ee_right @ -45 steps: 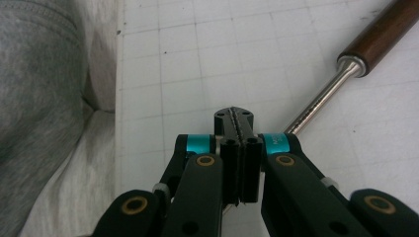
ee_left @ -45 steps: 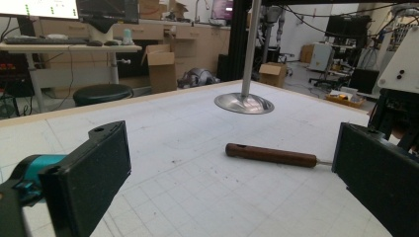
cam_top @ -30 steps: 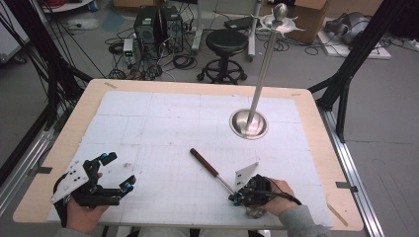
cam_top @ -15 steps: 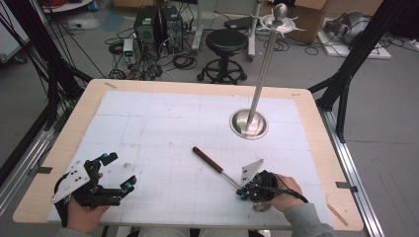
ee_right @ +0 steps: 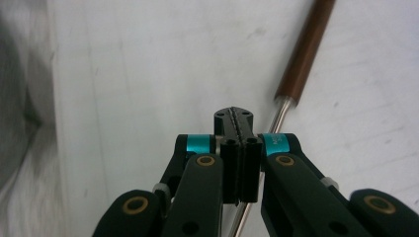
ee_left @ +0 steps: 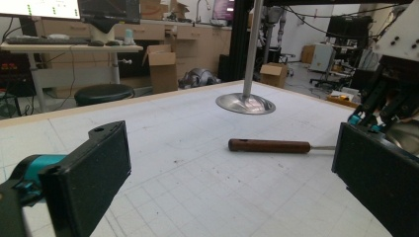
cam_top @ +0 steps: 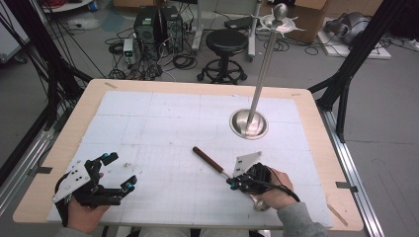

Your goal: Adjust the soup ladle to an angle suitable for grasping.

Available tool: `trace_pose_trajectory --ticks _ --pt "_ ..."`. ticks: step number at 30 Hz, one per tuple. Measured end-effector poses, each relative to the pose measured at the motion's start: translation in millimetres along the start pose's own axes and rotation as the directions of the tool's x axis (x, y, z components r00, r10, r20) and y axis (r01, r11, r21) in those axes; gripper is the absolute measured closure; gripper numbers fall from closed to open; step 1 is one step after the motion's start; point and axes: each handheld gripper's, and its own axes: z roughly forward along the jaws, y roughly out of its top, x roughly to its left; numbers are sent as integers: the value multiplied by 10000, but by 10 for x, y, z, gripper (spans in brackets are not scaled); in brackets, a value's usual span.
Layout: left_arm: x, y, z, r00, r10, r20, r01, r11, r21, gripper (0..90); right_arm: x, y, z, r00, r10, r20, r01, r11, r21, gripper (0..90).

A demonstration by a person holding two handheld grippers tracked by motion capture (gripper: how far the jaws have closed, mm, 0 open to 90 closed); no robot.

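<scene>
A utensil with a brown wooden handle [cam_top: 206, 159] and a thin metal shaft [ee_right: 276, 121] lies flat on the white gridded mat [cam_top: 163, 128]. Its metal end [cam_top: 257, 203] peeks out under the person's right hand. My right gripper [cam_top: 231, 183] rests low over the shaft with its jaws pressed together; in the right gripper view [ee_right: 233, 118] the shaft runs beside and below them, not between them. My left gripper [cam_top: 118, 170] stands open near the front left corner, and in its own view [ee_left: 232, 168] the handle [ee_left: 269, 145] lies ahead between its jaws, well apart.
A tall metal pole [cam_top: 262, 74] on a round steel base [cam_top: 248, 123] stands at the back right of the mat, with hooks at its top. The wooden table edge [cam_top: 326, 148] frames the mat. A stool [cam_top: 226, 42] and cables sit on the floor behind.
My right gripper has crept slightly forward and left along the shaft, staying shut. The utensil has barely shifted. The left gripper has not moved.
</scene>
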Motion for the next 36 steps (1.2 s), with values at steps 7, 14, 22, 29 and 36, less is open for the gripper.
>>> trace_pose_trajectory --ticks 7,14,22,29,36 --pt "19 -3 5 10000 -90 -12 90 9999 -47 19 -110 202 91 9900 1334 456 -1277 9855 -1114 900" --pt "11 -1 18 10000 -49 59 50 10000 -33 19 -291 295 250 9795 1829 845 -1734 9789 -1084 900" --pt "12 -4 20 9999 -98 111 98 9999 -32 19 -470 322 505 9725 2039 1127 -2017 9790 -309 900" --pt "9 -4 21 9999 -102 121 103 9999 -17 19 -589 292 573 9639 2491 938 -2486 9684 -174 900" --pt "9 -4 21 9999 -75 142 76 10000 -27 19 -623 278 701 9732 2151 816 -2187 9750 382 900"
